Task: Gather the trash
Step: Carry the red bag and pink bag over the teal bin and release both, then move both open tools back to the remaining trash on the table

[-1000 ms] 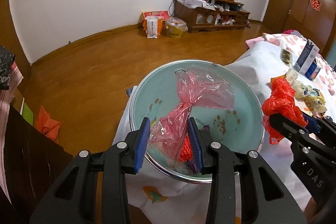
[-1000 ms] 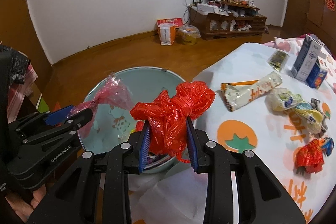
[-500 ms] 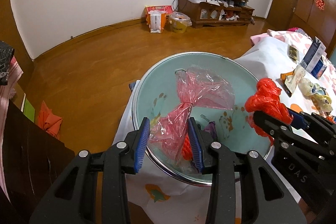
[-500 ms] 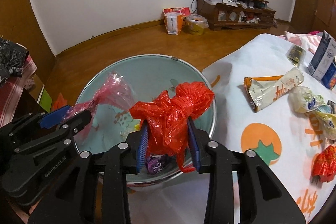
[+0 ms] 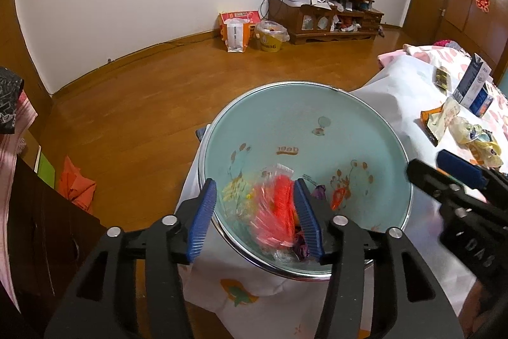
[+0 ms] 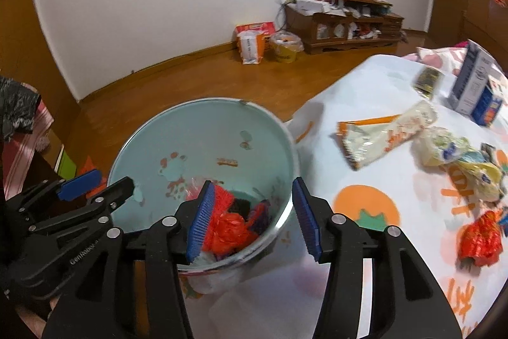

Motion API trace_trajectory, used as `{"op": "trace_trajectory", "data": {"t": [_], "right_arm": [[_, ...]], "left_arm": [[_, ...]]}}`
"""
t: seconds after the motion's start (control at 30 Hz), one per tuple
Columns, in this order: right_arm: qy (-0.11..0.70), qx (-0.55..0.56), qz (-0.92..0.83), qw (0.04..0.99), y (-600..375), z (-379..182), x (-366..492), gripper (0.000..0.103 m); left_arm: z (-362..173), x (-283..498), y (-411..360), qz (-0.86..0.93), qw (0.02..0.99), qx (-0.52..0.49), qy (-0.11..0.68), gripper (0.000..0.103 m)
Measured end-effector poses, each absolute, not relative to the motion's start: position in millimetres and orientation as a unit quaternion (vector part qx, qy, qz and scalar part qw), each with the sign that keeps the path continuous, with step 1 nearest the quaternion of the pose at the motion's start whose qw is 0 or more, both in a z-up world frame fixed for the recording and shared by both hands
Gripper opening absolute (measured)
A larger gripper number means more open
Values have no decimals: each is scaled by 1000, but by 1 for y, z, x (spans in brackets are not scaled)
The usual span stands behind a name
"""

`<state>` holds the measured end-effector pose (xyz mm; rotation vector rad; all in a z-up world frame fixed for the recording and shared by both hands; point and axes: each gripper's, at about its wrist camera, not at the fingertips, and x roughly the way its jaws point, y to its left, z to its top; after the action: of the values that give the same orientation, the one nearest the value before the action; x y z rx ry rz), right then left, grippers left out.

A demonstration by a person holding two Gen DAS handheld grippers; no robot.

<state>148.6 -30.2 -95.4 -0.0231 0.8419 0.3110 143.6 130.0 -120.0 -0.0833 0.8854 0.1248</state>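
A pale green basin (image 5: 301, 123) with a metal rim sits at the table's edge. My left gripper (image 5: 254, 218) hangs over its near side, jaws opening, the pads off everything. Below it a pink plastic bag (image 5: 273, 212) shows blurred inside the basin, among other scraps. My right gripper (image 6: 252, 218) is over the basin (image 6: 206, 129) too, jaws opening and nothing pressed between them. A red plastic bag (image 6: 228, 231) lies in the bottom under it. Each gripper shows in the other's view: the right gripper (image 5: 428, 162) and the left gripper (image 6: 109, 180).
On the printed tablecloth (image 6: 365, 104) lie a long snack wrapper (image 6: 381, 138), crumpled yellowish wrappers (image 6: 460, 158), a red crumpled wrapper (image 6: 479, 240), a small dark packet (image 6: 427, 81) and a carton (image 6: 473, 84). A dark cabinet (image 5: 47, 231) stands at the left; beyond is wooden floor.
Both grippers have opened. The pink bag has dropped from the left one and the red bag from the right one, both into the basin. The right gripper has shifted slightly over the basin.
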Motion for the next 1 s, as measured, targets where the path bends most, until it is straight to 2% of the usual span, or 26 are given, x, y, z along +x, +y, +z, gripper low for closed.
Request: {"op": "trace_trajectory", "data": {"t": [0.1, 0.47, 1.0], "right_arm": [[404, 3, 131, 905, -48, -91, 147, 53], [408, 23, 93, 908, -84, -92, 129, 53], [382, 74, 10, 921, -179, -75, 90, 53]], "left_arm": [[-118, 142, 127, 63, 902, -37, 426, 61], [-108, 132, 110, 48, 908, -20, 417, 65], [-96, 119, 59, -10, 915, -1, 403, 64]]}}
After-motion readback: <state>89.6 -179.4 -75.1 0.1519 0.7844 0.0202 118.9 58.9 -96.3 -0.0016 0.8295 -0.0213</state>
